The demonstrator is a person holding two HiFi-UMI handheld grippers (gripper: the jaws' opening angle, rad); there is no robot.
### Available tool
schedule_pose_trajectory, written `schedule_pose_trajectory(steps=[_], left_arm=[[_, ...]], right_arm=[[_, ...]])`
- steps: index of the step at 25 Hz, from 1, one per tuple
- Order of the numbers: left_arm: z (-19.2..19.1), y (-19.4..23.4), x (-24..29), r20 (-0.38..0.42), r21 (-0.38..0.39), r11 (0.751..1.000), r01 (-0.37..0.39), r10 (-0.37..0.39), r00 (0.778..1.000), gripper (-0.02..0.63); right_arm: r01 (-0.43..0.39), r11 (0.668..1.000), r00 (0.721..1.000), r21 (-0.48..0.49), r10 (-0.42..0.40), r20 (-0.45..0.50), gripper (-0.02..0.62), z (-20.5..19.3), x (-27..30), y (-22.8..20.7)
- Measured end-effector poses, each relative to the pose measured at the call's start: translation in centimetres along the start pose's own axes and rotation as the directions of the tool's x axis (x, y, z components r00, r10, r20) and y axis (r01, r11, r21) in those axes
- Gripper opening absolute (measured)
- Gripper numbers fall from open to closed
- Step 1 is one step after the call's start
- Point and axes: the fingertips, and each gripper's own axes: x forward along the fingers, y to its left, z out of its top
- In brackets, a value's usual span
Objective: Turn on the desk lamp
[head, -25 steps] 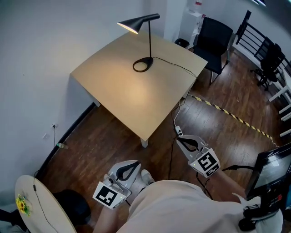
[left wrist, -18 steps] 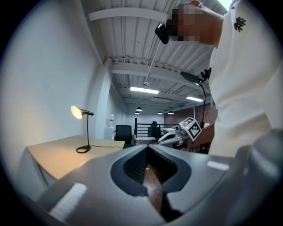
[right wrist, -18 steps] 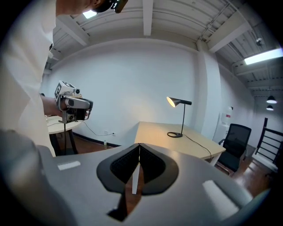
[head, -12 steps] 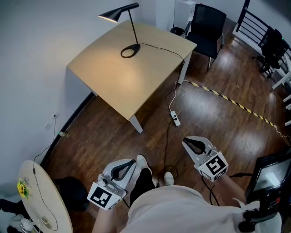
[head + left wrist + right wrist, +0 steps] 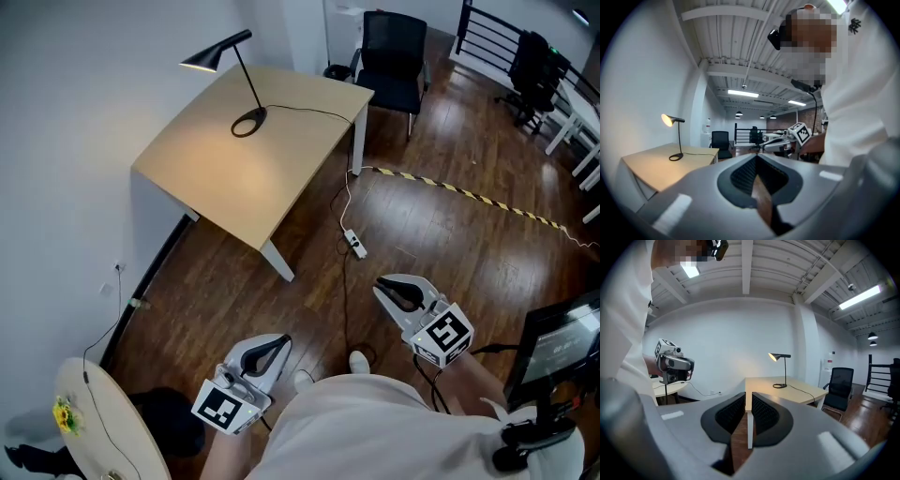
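The black desk lamp (image 5: 232, 82) stands at the far end of the light wooden table (image 5: 225, 178), its ring base (image 5: 248, 123) on the top and its cone shade (image 5: 208, 58) glowing. It shows lit in the left gripper view as the lamp (image 5: 674, 137) and in the right gripper view as the lamp (image 5: 781, 369). Both grippers hang low by the person's body, far from the table. My left gripper (image 5: 269, 348) and right gripper (image 5: 392, 291) are shut with nothing held. The jaws of the left gripper (image 5: 756, 157) and right gripper (image 5: 747, 397) meet at the tips.
A black chair (image 5: 392, 52) stands past the table's far corner. A power strip (image 5: 356, 246) and its cable lie on the wooden floor, with yellow-black tape (image 5: 469, 195) beyond. A round table (image 5: 103, 422) sits bottom left, a monitor (image 5: 562, 342) at right.
The person has backed away from the table; table and lamp have shifted up and left and look smaller, with more floor showing. Both grippers stay shut and low.
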Motion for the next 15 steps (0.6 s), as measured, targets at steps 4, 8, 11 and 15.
schedule_pose_trajectory(steps=[4,8,11,15], left_arm=[[0.0,0.1,-1.7,0.005,0.008,0.999,0.031,-0.031,1.0,0.015],[0.0,1.1,-3.1,0.024,-0.002,0.999,0.049,-0.049,0.998,0.017],[-0.3,1.7,-4.2,0.029,0.003,0.999,0.05,-0.05,0.998,0.015],[0.1,2.1,-4.9,0.026,0.01,0.998,0.058,-0.058,0.998,0.016]], right_arm=[[0.025,0.999,0.999,-0.024,-0.025,0.035,0.032,2.5,-0.1,1.8],[0.04,0.999,0.998,-0.037,-0.038,0.045,0.032,4.0,0.6,3.6],[0.022,1.0,1.0,-0.021,-0.022,0.009,0.032,4.8,1.5,5.2],[0.016,0.999,0.999,-0.03,-0.015,0.046,0.032,5.8,2.5,6.5]])
